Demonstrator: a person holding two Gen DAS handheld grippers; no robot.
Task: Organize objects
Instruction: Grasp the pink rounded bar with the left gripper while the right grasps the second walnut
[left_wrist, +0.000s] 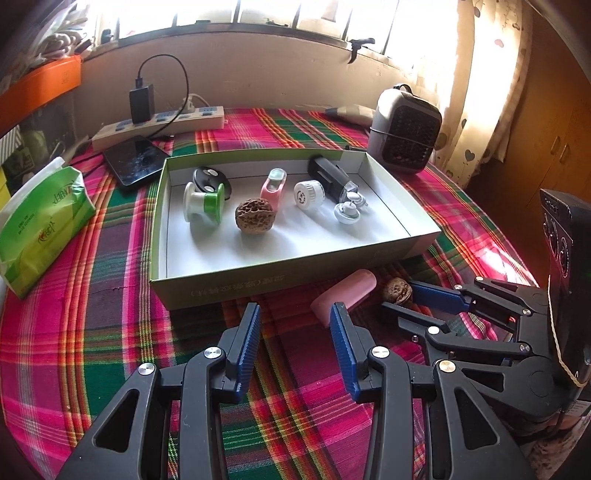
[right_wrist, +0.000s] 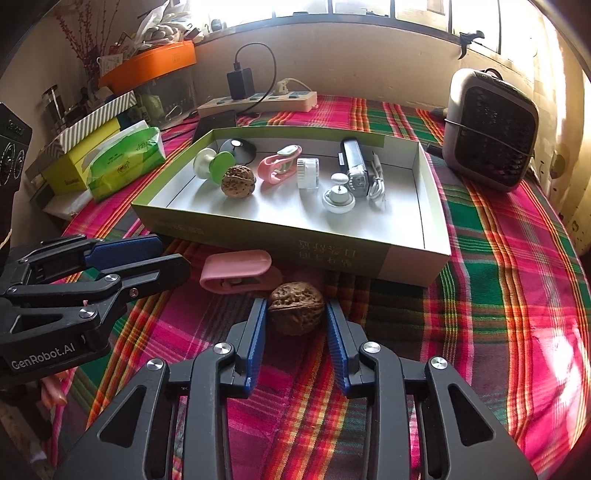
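**Loose walnut clamped in front of the box**

Plaid-covered tabletop (left_wrist: 110, 314) bearing everything. On it an open cardboard box (left_wrist: 258, 284), already lined with small things in a row, among them a boxed walnut (left_wrist: 255, 216); probably the collecting place for the rest.

Left tool (left_wrist: 293, 314) low in front of the box, pads apart and nothing between them, likely waiting for the pink case (right_wrist: 236, 273) lying on the cloth just before the box wall.

Right tool (right_wrist: 295, 302) clamped on the loose walnut (right_wrist: 295, 319), seemingly not yet lifted from the cloth, beside the pink case. Grip taken across the round shell, probably to stop it from rolling away.

From the right wrist: both pads plainly against the shell. From the left wrist: only a side look at that tool, walnut partly hidden, contact not clear. Shown better there: the pink case just beyond the left tool's right fingertip.
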